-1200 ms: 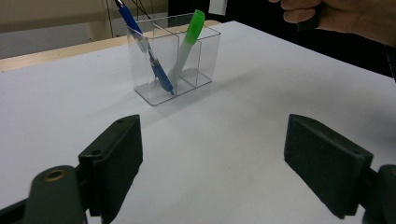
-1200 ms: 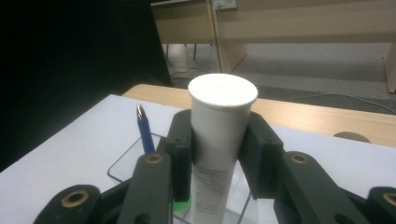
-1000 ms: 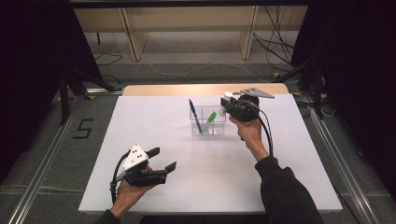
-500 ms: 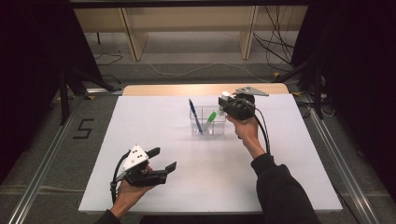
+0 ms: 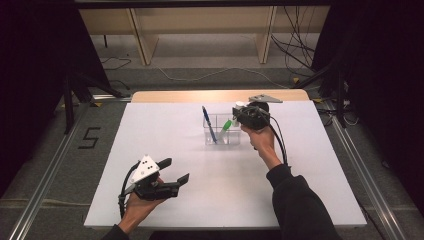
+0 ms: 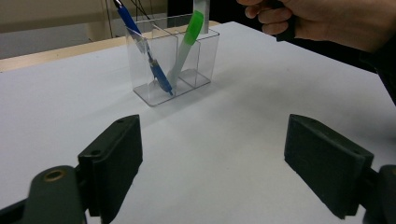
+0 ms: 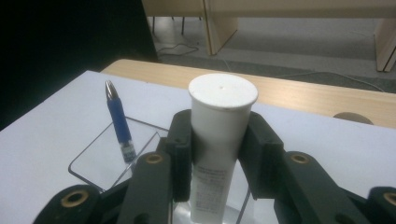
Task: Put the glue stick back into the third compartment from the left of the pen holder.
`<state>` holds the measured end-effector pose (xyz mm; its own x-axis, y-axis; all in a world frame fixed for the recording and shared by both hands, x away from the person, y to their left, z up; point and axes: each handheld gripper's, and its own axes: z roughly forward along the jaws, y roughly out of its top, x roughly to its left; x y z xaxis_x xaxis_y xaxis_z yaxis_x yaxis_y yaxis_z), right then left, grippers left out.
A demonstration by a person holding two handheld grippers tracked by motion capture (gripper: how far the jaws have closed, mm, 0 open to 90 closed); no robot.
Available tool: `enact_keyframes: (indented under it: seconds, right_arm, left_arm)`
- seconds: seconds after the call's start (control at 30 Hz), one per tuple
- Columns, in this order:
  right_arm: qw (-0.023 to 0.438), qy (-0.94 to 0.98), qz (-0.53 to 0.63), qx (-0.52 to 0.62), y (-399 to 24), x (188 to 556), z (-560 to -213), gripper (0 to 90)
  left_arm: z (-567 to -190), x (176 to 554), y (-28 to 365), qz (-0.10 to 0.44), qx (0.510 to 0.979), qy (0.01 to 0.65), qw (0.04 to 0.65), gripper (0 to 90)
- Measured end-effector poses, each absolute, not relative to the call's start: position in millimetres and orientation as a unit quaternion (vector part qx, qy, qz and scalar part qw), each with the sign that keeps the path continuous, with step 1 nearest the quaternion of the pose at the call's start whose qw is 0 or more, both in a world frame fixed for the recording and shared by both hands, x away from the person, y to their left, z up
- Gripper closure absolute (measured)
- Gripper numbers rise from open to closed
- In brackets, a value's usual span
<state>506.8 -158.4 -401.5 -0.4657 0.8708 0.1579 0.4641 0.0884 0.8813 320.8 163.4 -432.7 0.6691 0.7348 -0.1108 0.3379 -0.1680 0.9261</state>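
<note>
Near the front edge of the white tabletop (image 5: 150, 135), toward its left corner, the left tool (image 5: 172, 176) rests in a hand, released, its two black jaws standing wide apart with nothing between them and pointing across the surface toward the organizer.

Farther back, close to the middle of the far edge, stands a clear plastic organizer (image 5: 222, 131) with several upright compartments. A blue pen (image 5: 209, 124) leans in its left compartment, and a green-capped marker (image 5: 226, 126) leans in the next one.

At the organizer's right end, the right tool (image 7: 219, 140) is clenched on a white tube (image 7: 219, 135), a smooth cylinder with a flat, slightly wider white cap on top and small print lower on its body. The tube stands upright between the pads, which press on it just below the cap, its lower end over or inside the right compartment; which of the two cannot be told.

The tube looks light and fairly stiff, though a plastic body like this may give a little under a hard squeeze. Its glossy round wall is likely slippery, so a grip just under the cap, where the wider rim acts as a stop, seems the safest hold. The thin-walled organizer probably tips easily if nudged.
</note>
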Motion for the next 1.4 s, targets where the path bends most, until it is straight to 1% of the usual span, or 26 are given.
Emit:
enact_keyframes:
  seconds: [0.3, 0.33, 0.43, 0.53, 0.67, 1.0, 1.4]
  right_arm:
    - [0.203, 0.714, 0.474, 0.474, -157.8, 507.5, -404.3, 66.2]
    - [0.201, 0.714, 0.476, 0.473, -158.1, 507.4, -404.2, 62.3]
    - [0.196, 0.706, 0.481, 0.481, -160.4, 506.1, -400.3, 45.5]
    - [0.211, 0.703, 0.483, 0.478, -163.0, 501.1, -394.8, 37.1]
    - [0.213, 0.700, 0.493, 0.472, -166.0, 494.6, -387.6, 34.6]
    - [0.200, 0.704, 0.514, 0.448, -167.1, 475.0, -375.3, 31.6]
    - [0.193, 0.707, 0.532, 0.425, -173.8, 449.8, -373.9, 28.4]
  left_arm:
    - [-432.6, 320.8, 163.3, 0.186, 0.741, 0.362, 0.535, 18.9]
    - [-432.6, 320.8, 163.3, 0.186, 0.741, 0.362, 0.534, 18.8]
    - [-432.8, 321.0, 163.5, 0.185, 0.740, 0.363, 0.535, 18.7]
    - [-432.6, 321.0, 163.4, 0.185, 0.741, 0.363, 0.535, 18.7]
    - [-432.4, 321.0, 163.4, 0.184, 0.741, 0.363, 0.534, 18.7]
    - [-431.8, 322.0, 165.5, 0.180, 0.740, 0.365, 0.536, 18.6]
    - [-431.0, 322.5, 166.3, 0.180, 0.736, 0.368, 0.539, 18.4]
